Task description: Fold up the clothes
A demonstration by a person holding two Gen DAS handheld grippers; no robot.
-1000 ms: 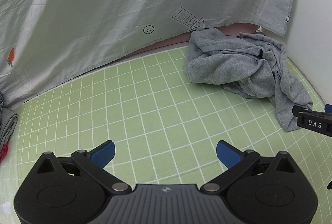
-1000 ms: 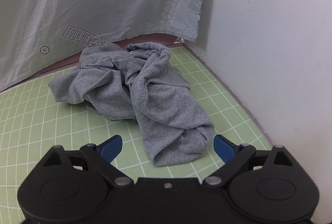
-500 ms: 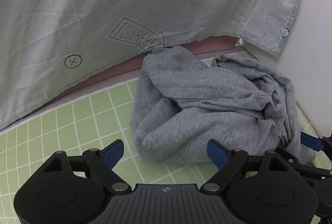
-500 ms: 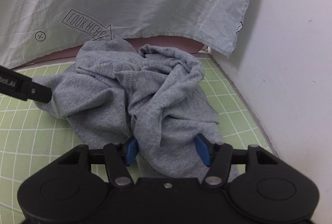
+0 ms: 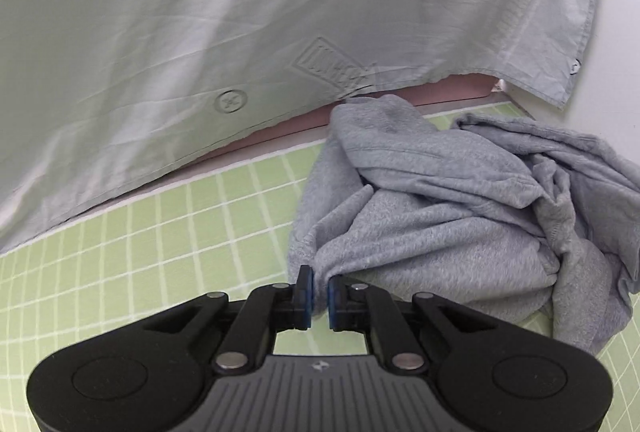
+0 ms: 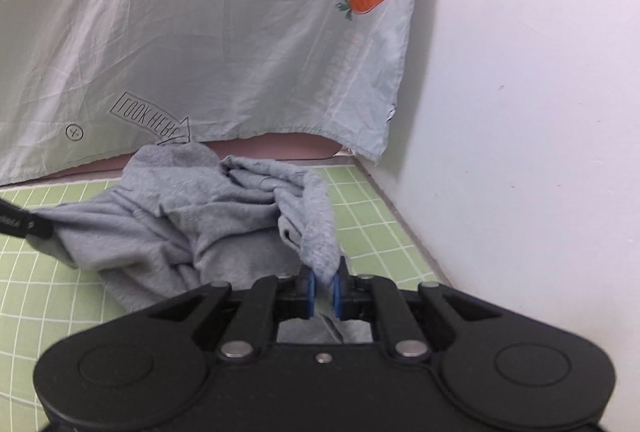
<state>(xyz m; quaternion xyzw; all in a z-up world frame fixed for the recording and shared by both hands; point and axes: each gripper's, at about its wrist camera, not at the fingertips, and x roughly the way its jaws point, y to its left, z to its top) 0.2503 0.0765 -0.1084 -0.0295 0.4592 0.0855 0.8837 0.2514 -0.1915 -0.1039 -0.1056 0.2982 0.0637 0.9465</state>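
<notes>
A crumpled grey garment [image 5: 460,216] lies on the green grid mat [image 5: 160,240] near the back right corner. It also shows in the right wrist view [image 6: 208,216]. My left gripper [image 5: 319,292] is shut on the garment's near left edge. My right gripper [image 6: 325,290] is shut on a bunched fold at the garment's right side and holds it lifted off the mat. The left gripper's finger [image 6: 24,226] shows at the left edge of the right wrist view, pinching the cloth.
A pale grey sheet [image 5: 240,32] with a carrot print [image 6: 364,2] hangs behind the mat. A white wall [image 6: 520,112] runs along the mat's right edge. A pink strip [image 5: 440,92] shows under the sheet's hem.
Both grippers have closed from open onto the grey garment. The right one has raised its fold, and the cloth is pulled up and stretched between them.
</notes>
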